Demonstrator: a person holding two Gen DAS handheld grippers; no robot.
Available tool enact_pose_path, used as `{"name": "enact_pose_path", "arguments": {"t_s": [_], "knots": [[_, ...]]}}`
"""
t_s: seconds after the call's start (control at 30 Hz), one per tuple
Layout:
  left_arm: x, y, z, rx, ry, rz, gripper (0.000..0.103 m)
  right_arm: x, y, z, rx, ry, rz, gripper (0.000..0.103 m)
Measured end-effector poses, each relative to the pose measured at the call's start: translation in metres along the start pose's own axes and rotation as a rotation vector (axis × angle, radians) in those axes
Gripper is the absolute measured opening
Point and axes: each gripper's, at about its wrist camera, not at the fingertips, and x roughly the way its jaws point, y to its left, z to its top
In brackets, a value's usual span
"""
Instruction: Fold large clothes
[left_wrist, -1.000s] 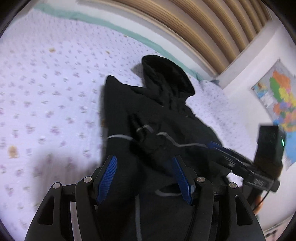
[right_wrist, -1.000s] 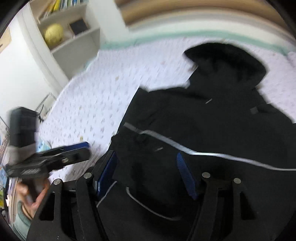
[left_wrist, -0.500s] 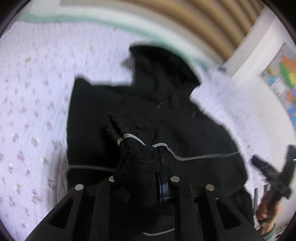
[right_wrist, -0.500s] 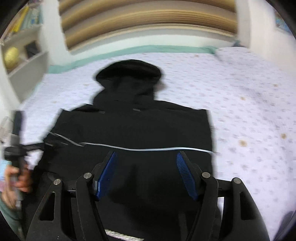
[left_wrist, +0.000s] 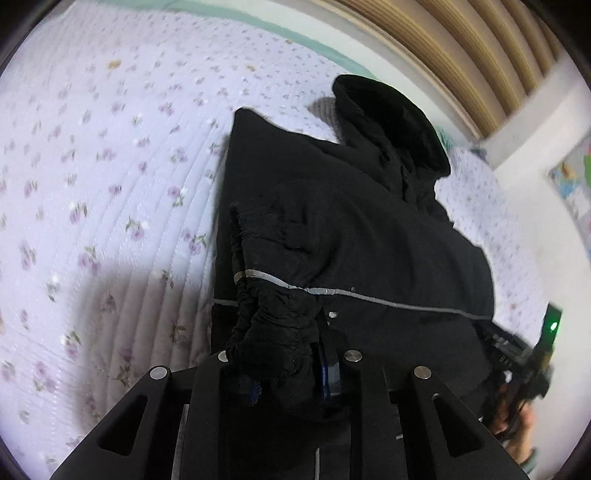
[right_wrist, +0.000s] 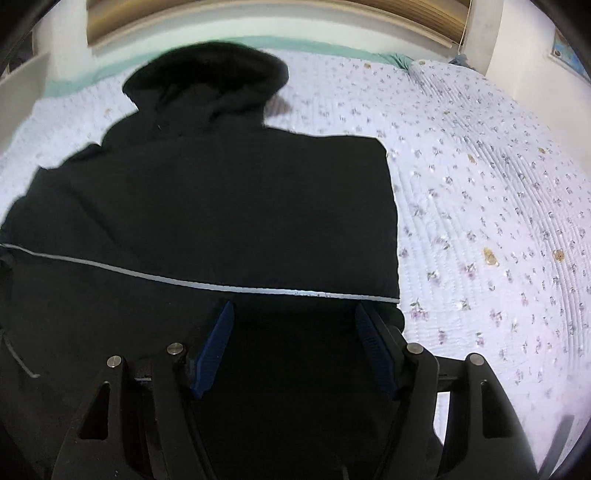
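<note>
Gripping unbranded black hooded jacket (left_wrist: 369, 229)

No text, label, brand, number or sign can be read in either view. The wall map (left_wrist: 574, 181) at the right edge of the left wrist view shows only blurred coloured patches, and any lettering on it is too small and smeared to make out. The black hooded jacket (right_wrist: 207, 206) shows a thin pale stripe but no legible print.
</note>
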Motion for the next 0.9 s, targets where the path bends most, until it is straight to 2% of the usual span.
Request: {"name": "enact_pose_path", "arguments": {"t_s": [0.1, 0.2, 0.27, 0.33, 0.4, 0.47, 0.53, 0.57, 0.6, 0.63, 0.7, 0.83, 0.9], "knots": [[-0.016, -0.007, 0.000, 0.045, -0.033, 0.024, 0.029, -0.003, -0.004, 0.001, -0.001, 0.013, 0.013, 0.072], [-0.046, -0.010, 0.004, 0.063, -0.113, 0.067, 0.047, -0.016, -0.011, 0.005, 0.024, 0.018, 0.038, 0.072], [-0.066, -0.020, 0.008, 0.090, -0.185, 0.086, 0.050, -0.034, -0.012, 0.009, 0.051, -0.024, 0.082, 0.073], [-0.077, -0.038, 0.013, 0.139, -0.210, 0.049, 0.050, -0.056, -0.007, 0.015, 0.064, -0.098, 0.147, 0.073], [-0.073, -0.056, 0.015, 0.177, -0.179, -0.009, 0.050, -0.067, 0.007, 0.019, 0.058, -0.128, 0.196, 0.073], [-0.059, -0.068, 0.012, 0.194, -0.129, -0.051, 0.050, -0.066, 0.024, 0.018, 0.025, -0.113, 0.217, 0.072], [-0.031, -0.074, 0.006, 0.199, -0.047, -0.035, 0.050, -0.054, 0.047, 0.012, -0.040, -0.076, 0.195, 0.072], [-0.007, -0.072, 0.002, 0.186, 0.032, -0.007, 0.050, -0.044, 0.055, 0.008, -0.065, -0.047, 0.180, 0.072], [0.012, -0.067, -0.003, 0.167, 0.085, 0.014, 0.050, -0.026, 0.065, 0.000, -0.092, 0.022, 0.157, 0.072], [0.026, -0.062, -0.007, 0.152, 0.098, 0.029, 0.049, -0.016, 0.069, -0.004, -0.100, 0.043, 0.140, 0.072], [0.032, -0.061, -0.013, 0.186, 0.041, 0.039, 0.050, -0.011, 0.072, -0.011, -0.114, 0.000, 0.127, 0.072], [0.035, -0.056, -0.014, 0.175, -0.002, 0.016, 0.050, -0.012, 0.066, -0.025, -0.103, -0.126, 0.160, 0.073], [0.033, -0.055, -0.018, 0.187, -0.019, 0.013, 0.050, -0.015, 0.068, -0.027, -0.101, -0.146, 0.151, 0.073]]}}
